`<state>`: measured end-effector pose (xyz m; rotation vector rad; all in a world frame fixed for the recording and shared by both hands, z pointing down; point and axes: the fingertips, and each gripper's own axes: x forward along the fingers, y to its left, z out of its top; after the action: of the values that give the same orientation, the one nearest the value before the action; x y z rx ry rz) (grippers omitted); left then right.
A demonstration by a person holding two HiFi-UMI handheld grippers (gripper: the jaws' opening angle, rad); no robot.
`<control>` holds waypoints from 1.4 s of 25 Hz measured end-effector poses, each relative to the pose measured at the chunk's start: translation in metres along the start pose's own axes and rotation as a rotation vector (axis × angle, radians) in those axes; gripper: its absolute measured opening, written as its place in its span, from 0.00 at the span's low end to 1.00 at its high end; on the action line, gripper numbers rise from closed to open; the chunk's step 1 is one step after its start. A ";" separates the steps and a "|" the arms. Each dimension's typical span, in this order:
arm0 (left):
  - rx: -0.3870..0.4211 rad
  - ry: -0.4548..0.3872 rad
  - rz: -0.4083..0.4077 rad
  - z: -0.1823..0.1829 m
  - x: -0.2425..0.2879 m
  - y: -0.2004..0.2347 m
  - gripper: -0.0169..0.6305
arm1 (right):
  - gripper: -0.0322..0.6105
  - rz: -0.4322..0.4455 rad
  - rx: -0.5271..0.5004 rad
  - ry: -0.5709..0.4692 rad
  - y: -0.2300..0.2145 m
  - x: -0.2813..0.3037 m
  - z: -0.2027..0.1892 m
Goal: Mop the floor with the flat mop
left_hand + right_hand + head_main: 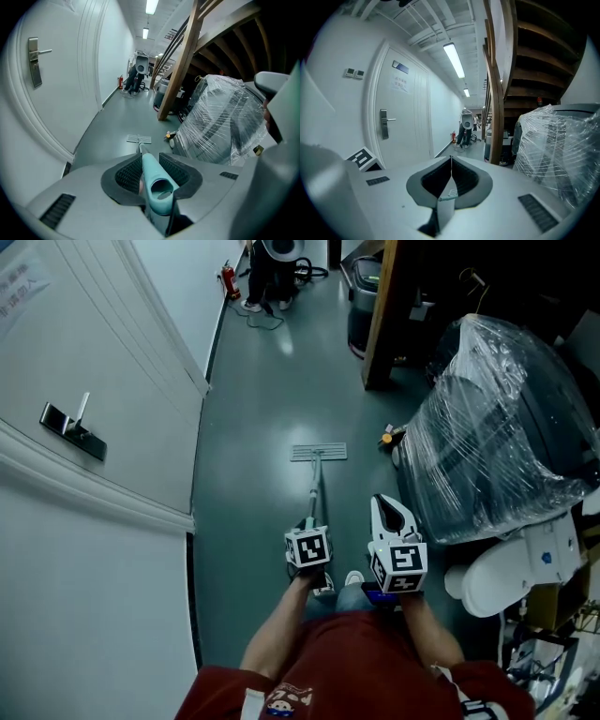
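Left claw: my left claw (pixel 150 161) is clenched on the teal handle (pixel 157 186) of the flat mop (pixel 314 486). The ribbed pads (pixel 129 174) press it from both sides, and its hollow end pokes back toward the camera.
Right claw: my right claw (pixel 451 161) is pressed fully together with nothing between its tips. In the head view it sits just to the right of the left claw, off the mop and pointing along the corridor.
Mop pole: it runs forward and down from the left claw, ending at the middle of the head.
Mop head: the mop head (pixel 319 453) is a pale rectangle lying flat on the floor (pixel 248 456). It is ahead of me, about mid-corridor and crosswise to the pole.
Floor: grey-green and glossy, with light reflections farther down the corridor.
Left side: a white door (pixel 103 352) with a metal lever (pixel 75 423) lines the wall.
Right side: a large wrapped load (pixel 497 442) under clear plastic film stands close to the mop head. A small yellow object (pixel 386 439) lies on the floor between them.
Further on: a slanted wooden post (pixel 379 324) rises beyond the wrapped load.
Me: one shoe (pixel 353 577) shows between the two claws, below the marker cubes.
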<state>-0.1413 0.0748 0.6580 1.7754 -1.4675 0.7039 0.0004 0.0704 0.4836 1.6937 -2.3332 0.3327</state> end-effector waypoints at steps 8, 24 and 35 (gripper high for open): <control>-0.013 0.041 0.016 -0.056 -0.025 -0.027 0.22 | 0.08 0.024 0.007 0.008 -0.006 -0.047 -0.028; -0.014 0.050 0.089 -0.184 -0.121 -0.088 0.22 | 0.08 0.034 0.023 -0.019 -0.019 -0.203 -0.072; -0.032 0.042 0.072 -0.246 -0.160 -0.130 0.22 | 0.08 0.055 0.039 -0.009 -0.023 -0.274 -0.104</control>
<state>-0.0384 0.3792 0.6550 1.6808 -1.5125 0.7464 0.1108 0.3423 0.4945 1.6542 -2.3982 0.3839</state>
